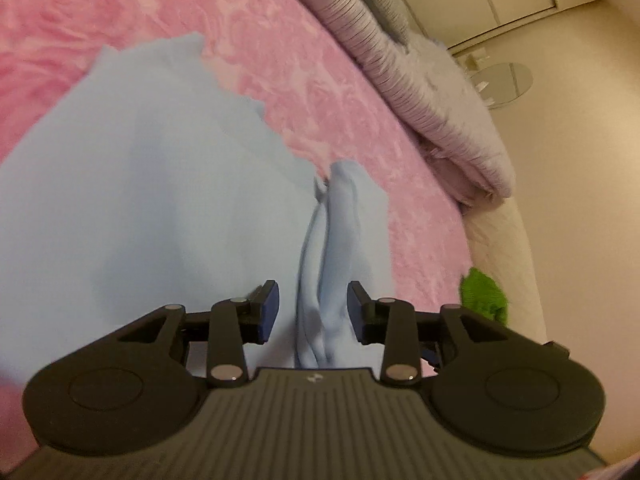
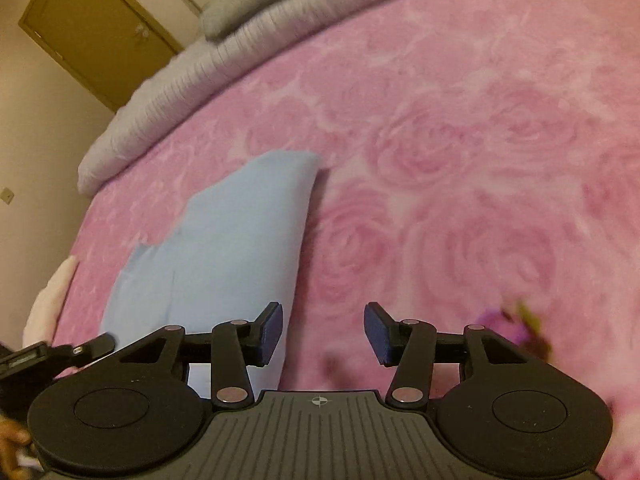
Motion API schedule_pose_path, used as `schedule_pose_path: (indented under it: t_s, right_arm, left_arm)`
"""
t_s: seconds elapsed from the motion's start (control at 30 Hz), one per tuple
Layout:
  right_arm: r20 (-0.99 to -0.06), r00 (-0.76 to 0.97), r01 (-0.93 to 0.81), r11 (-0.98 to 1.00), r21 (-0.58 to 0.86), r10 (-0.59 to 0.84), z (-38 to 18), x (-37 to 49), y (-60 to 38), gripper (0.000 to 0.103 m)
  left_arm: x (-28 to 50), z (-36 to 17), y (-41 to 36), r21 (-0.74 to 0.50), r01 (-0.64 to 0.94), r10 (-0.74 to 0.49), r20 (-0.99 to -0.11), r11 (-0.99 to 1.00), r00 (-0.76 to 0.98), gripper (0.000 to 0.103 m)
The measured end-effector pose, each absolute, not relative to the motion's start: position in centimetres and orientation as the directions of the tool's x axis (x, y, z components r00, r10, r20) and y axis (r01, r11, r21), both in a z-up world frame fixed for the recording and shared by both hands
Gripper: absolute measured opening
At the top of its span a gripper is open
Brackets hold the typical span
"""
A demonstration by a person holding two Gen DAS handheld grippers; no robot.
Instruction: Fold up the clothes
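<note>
A light blue garment (image 1: 140,208) lies spread on the pink rose-patterned blanket (image 1: 280,40). A bunched ridge of the blue cloth (image 1: 324,280) runs straight away from my left gripper (image 1: 313,312). It passes between the open jaws, and neither blue pad presses on it. In the right wrist view the same garment (image 2: 224,240) lies to the left. Its right edge runs under the left finger of my right gripper (image 2: 324,332). That gripper is open over the bare blanket (image 2: 440,140) with nothing between its fingers.
A grey striped quilt (image 1: 400,76) and pillows line the far side of the bed (image 2: 168,80). Something green (image 1: 484,292) sits at the bed's edge. A blurred purple and green thing (image 2: 520,328) lies by my right gripper. A brown door (image 2: 92,32) and a round glass table (image 1: 504,80) stand beyond.
</note>
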State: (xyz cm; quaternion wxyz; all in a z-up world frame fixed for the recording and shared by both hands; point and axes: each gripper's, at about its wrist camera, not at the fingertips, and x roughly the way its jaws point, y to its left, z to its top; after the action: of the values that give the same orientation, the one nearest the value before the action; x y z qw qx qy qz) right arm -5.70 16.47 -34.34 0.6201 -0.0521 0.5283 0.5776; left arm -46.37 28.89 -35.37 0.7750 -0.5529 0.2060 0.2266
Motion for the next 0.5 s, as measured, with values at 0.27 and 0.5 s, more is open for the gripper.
schedule_pose_path:
  t_s: [0.27, 0.5]
  right_arm:
    - [-0.726, -0.325, -0.796, 0.239, 0.555, 0.606, -36.7, -5.0, 20.7, 0.05]
    - [-0.663, -0.408, -0.748, 0.186, 0.637, 0.628, -37.1, -5.4, 21.4, 0.05]
  left_arm:
    - [-41.4, -38.3, 32.9, -0.857, -0.477, 0.017, -0.484, 0.196, 0.875, 0.035]
    - [-38.9, -38.8, 32.6, -0.861, -0.45, 0.007, -0.461, 0.239, 0.887, 0.019]
